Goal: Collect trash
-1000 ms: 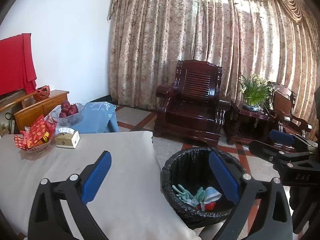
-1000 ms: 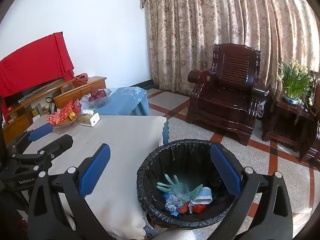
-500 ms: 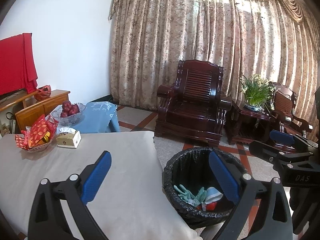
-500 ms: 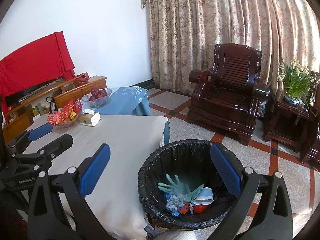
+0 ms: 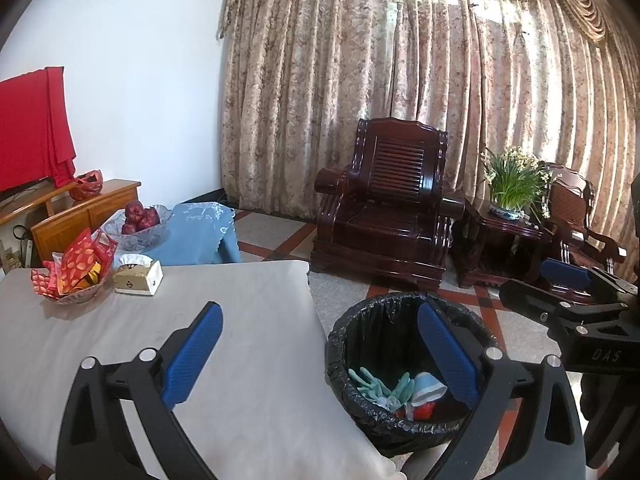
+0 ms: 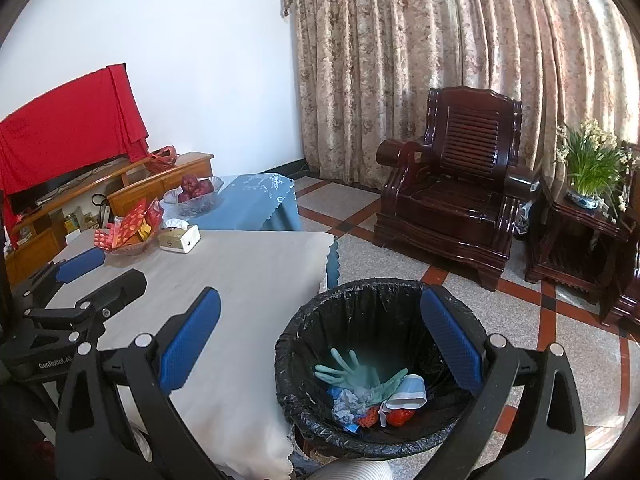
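Note:
A bin with a black liner (image 5: 404, 420) (image 6: 320, 328) stands on the floor by the table's right edge. Inside lie green rubber gloves (image 6: 356, 376) (image 5: 376, 384), a crumpled blue-white paper (image 6: 404, 394) and red scraps (image 6: 400, 416). My left gripper (image 5: 320, 354) is open and empty, held over the table's right edge and the bin. My right gripper (image 6: 320, 346) is open and empty, held above the bin. Each gripper shows in the other's view: the right one (image 5: 568, 292) and the left one (image 6: 80, 276).
The table has a beige cloth (image 5: 120, 344) with a bowl of red packets (image 5: 72, 276) and a tissue box (image 5: 138, 278) at its far left. A blue-clothed stand with a fruit bowl (image 5: 138, 220), a dark wooden armchair (image 5: 384, 216) and a side table with a plant (image 5: 512, 188) stand behind.
Both views have shifted very slightly, with the bin sitting a touch lower and further right. Both grippers stay open and empty.

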